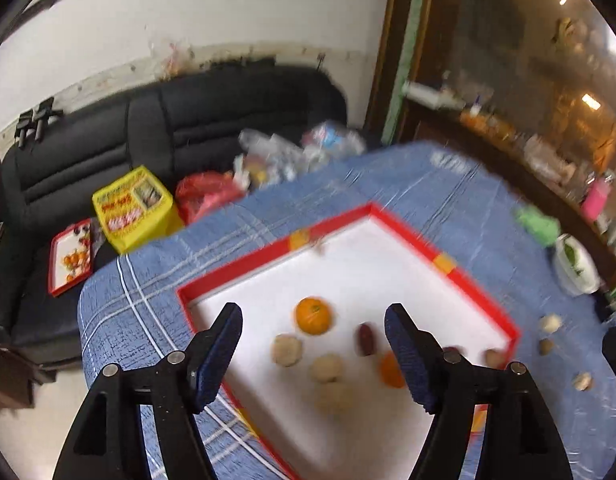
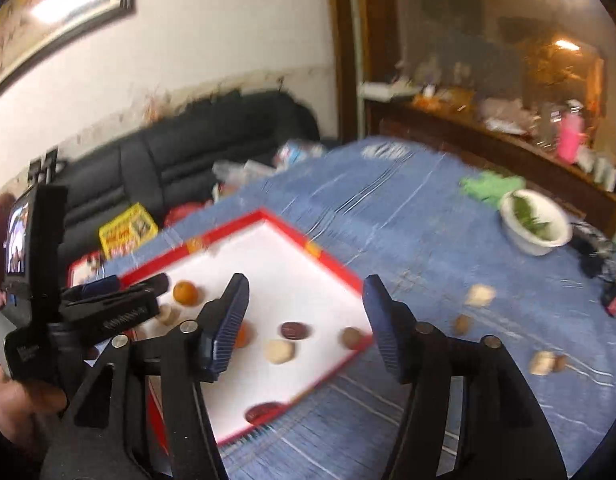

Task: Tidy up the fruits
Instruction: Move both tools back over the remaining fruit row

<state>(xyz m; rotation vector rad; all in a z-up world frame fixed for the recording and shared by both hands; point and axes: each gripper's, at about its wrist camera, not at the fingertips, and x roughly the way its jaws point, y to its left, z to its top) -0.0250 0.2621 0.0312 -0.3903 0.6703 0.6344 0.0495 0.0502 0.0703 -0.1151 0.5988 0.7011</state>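
While both the left gripper (image 1: 313,354) and right gripper (image 2: 306,322) are spread and empty, loose fruits (image 2: 543,362) at lower right, outside the red tray (image 2: 327,258), may roll if nudged.

Place: a lived-in home, a sitting room
Seating: a black sofa (image 1: 180,128) stands against a stained white wall (image 1: 212,12)
Clutter: plastic bags (image 1: 292,152) and a yellow box (image 1: 134,208) are heaped on the sofa
Bench: covered with a blue checked cloth (image 2: 407,208)
Wall: a framed picture (image 2: 56,4) hangs there
Side: a dark wooden cabinet (image 2: 487,132) crowded with household odds and ends
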